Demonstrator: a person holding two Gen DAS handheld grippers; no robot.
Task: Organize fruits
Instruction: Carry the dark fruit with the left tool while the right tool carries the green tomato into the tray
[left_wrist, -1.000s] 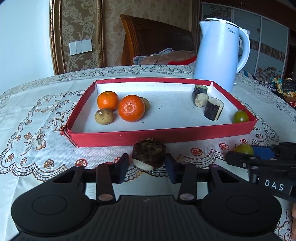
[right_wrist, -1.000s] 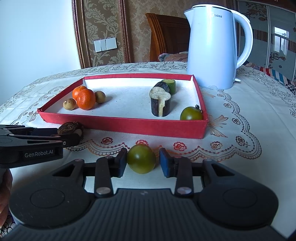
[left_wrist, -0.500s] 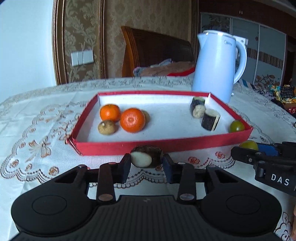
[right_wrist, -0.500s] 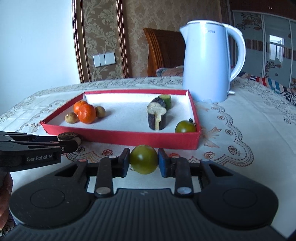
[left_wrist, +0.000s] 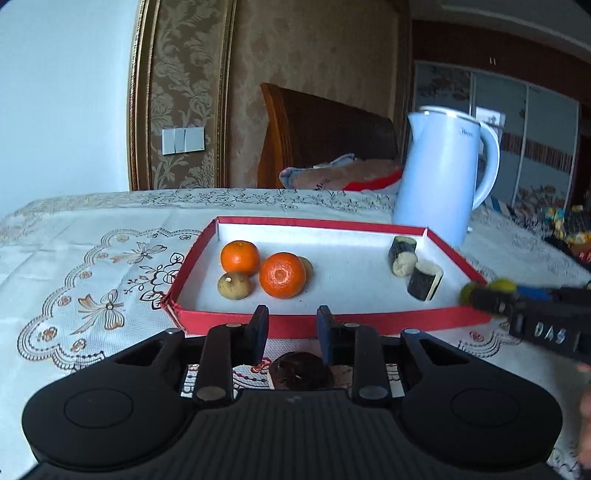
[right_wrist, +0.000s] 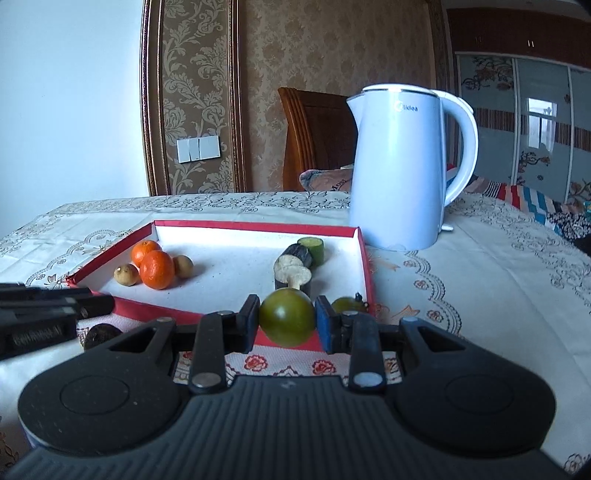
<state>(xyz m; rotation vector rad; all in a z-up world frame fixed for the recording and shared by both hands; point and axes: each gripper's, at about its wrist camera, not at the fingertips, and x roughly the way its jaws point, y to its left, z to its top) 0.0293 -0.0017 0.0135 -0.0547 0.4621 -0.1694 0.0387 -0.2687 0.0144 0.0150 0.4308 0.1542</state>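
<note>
Right wrist view: green tomato (right_wrist: 287, 322) clenched in the right gripper (right_wrist: 286, 321), raised before the red tray (right_wrist: 258, 226).
Left gripper (left_wrist: 291, 326): closed on nothing (dark chunk (left_wrist: 301, 376) lies below it, missed).
Advice: reopen, go lower, regrasp; carry tomato over the rim gently.

Green tomato (right_wrist: 287, 322) above red tray (right_wrist: 255, 226)

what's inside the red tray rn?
Red tray: two oranges, two small brown fruits, dark cut pieces, one green tomato, half hidden behind the right gripper.
</note>
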